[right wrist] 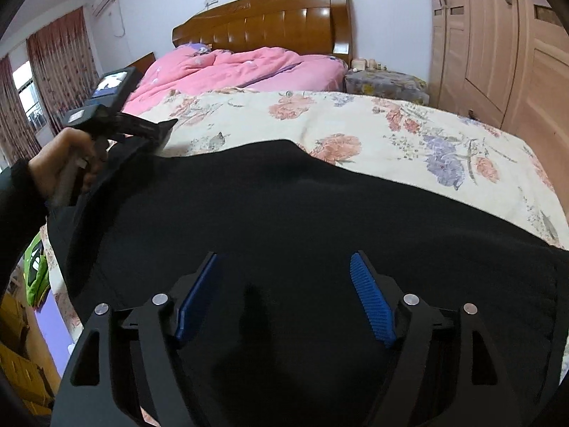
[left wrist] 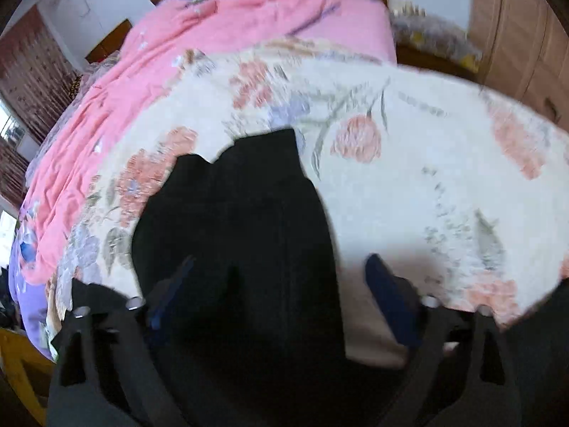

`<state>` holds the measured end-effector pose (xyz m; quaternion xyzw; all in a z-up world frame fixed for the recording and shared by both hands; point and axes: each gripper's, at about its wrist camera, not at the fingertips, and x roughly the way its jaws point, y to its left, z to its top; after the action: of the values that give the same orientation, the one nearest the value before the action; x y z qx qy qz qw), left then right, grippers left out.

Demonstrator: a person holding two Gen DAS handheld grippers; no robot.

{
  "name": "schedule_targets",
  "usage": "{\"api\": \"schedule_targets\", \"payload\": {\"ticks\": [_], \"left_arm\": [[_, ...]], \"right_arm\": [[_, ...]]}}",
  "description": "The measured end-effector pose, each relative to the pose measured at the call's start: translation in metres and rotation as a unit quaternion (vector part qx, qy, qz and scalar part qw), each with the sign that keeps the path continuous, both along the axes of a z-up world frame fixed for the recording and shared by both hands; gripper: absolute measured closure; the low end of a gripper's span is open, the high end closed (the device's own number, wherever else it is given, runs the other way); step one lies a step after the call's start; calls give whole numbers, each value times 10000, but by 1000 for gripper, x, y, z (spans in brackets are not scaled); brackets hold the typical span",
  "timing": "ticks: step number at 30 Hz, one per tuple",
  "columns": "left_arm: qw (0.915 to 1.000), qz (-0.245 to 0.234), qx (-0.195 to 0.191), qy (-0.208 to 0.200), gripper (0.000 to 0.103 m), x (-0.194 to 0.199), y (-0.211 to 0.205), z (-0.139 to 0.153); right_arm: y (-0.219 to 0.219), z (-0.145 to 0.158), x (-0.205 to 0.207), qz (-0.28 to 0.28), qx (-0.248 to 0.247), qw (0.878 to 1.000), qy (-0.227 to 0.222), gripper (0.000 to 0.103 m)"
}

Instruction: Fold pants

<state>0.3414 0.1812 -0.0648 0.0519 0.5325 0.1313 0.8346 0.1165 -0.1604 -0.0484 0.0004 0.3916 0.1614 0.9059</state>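
Observation:
Black pants (right wrist: 284,220) lie spread across a cream floral bedspread (right wrist: 391,124) at the foot of the bed. My right gripper (right wrist: 284,259) is open just above the dark cloth, its blue pads (right wrist: 370,295) wide apart with nothing between them. In the left wrist view, which is blurred, the pants (left wrist: 234,220) show as a narrower dark shape on the floral bedspread (left wrist: 426,185). My left gripper (left wrist: 281,263) is open over the pants' right edge. The left gripper's body (right wrist: 117,121) shows at the pants' far left end in the right wrist view.
A pink quilt (right wrist: 227,67) lies bunched at the head of the bed against a wooden headboard (right wrist: 270,21). A nightstand (right wrist: 384,83) and a wooden wardrobe (right wrist: 498,42) stand to the right. Curtains (right wrist: 57,60) hang at left.

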Motion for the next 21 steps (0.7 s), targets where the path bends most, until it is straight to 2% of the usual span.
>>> {"api": "schedule_targets", "payload": {"ticks": [1,3,4,5,7,10,12,15,18,21], "left_arm": [[9999,-41,47,89,36,2,0,-7],[9999,-113,49,-13,57,-2,3,-12],[10000,-82,1,-54,81,-5,7,-11],[9997,-63,-65,-232,95,-11,10,-7],[9979,-14,-59,-642,95,-25,15,6],[9927,-23,-308,-1170,95,-53,28,31],[9858,37,-584,-1575,95,-87,44,56],[9753,225,-804,-2047,95,-146,77,83],[9668,719,-1062,-2209,95,-208,129,81],[9575,1075,-1477,-2230,95,-253,170,61]], "right_arm": [[-2,-3,1,-25,9,10000,37,29],[-9,-10,4,-100,41,9999,122,28],[-11,-15,6,-127,77,9997,179,28],[-14,-18,8,-160,118,9995,238,28],[-19,-24,10,-203,247,9989,335,28],[-20,-21,9,-180,215,9992,281,28],[-22,-22,9,-199,154,9993,269,28],[-24,-23,10,-243,209,9991,275,28],[-22,-23,9,-230,151,9993,241,28],[-22,-23,11,-244,132,9993,245,28]]}}
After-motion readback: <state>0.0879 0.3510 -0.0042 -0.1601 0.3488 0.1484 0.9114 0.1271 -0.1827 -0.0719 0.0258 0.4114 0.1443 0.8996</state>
